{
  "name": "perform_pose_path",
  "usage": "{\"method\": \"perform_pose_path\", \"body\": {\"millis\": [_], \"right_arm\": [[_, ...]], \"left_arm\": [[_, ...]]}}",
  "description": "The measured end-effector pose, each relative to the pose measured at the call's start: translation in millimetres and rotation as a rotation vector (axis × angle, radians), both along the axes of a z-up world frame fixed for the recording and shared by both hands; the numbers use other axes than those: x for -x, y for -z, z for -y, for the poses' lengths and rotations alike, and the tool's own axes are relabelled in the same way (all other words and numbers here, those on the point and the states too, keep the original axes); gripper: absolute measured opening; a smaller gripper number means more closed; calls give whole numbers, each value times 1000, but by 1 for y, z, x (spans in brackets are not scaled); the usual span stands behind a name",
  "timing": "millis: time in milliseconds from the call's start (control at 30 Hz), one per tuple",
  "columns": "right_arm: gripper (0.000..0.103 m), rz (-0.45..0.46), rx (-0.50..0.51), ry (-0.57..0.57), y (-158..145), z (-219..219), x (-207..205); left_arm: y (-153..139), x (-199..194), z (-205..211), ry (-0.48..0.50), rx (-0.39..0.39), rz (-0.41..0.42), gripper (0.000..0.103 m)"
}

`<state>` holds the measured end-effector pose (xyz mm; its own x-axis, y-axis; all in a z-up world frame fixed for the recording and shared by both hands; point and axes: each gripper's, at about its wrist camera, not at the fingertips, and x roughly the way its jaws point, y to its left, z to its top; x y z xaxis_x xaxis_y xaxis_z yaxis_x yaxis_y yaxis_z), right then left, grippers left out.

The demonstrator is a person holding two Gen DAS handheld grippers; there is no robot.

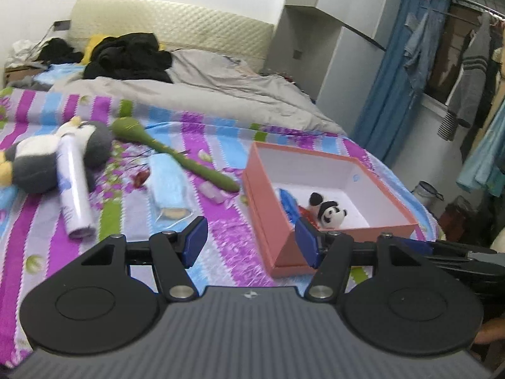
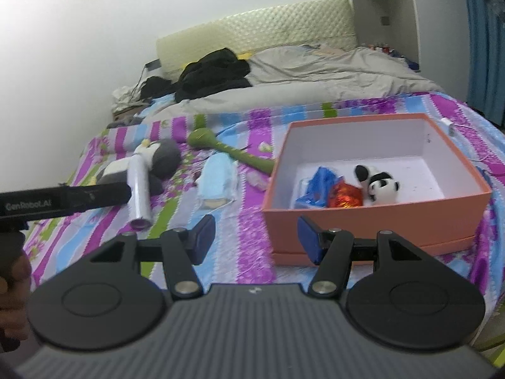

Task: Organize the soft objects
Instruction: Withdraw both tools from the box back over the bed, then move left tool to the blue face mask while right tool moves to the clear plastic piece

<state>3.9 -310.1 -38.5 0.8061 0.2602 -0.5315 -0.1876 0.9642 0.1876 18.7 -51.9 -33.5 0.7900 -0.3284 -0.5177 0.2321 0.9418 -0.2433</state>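
Note:
An orange box (image 1: 268,221) (image 2: 378,221) with a white inside stands on the striped bedsheet. In it lie a small panda plush (image 1: 329,213) (image 2: 382,184), a red shiny item (image 2: 345,197) and a blue bag (image 2: 318,183). On the sheet to the left lie a grey penguin plush (image 1: 34,161) (image 2: 164,158), a white tube (image 1: 74,186) (image 2: 139,189), a light blue folded cloth (image 1: 167,186) (image 2: 217,180) and a green long-handled thing (image 1: 170,153) (image 2: 233,151). My left gripper (image 1: 251,241) is open and empty near the box's front left corner. My right gripper (image 2: 255,237) is open and empty before the box.
A grey duvet (image 1: 205,85) and black clothes (image 1: 126,57) fill the bed's far half. The headboard (image 1: 170,22) and wall are behind. Hanging clothes (image 1: 467,79) and a blue curtain (image 1: 388,79) are at the right. The left gripper's body (image 2: 63,200) shows at the left of the right wrist view.

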Motion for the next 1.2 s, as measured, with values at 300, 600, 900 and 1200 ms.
{"method": "perform_pose_path", "body": {"millis": [300,600,900,1200], "right_arm": [[60,-41,-7,-76,17,-27,1],[60,-44,2,-128,29,-50,-22],[60,-79,30,-153,52,-73,-63],[60,-77,97,-152,73,-102,-107]], "left_arm": [[30,14,-35,-114,9,-41,67],[54,-20,-55,-174,7,-60,67],[90,-73,-68,-214,44,-96,67],[123,-131,-88,-232,131,-139,59]]}}
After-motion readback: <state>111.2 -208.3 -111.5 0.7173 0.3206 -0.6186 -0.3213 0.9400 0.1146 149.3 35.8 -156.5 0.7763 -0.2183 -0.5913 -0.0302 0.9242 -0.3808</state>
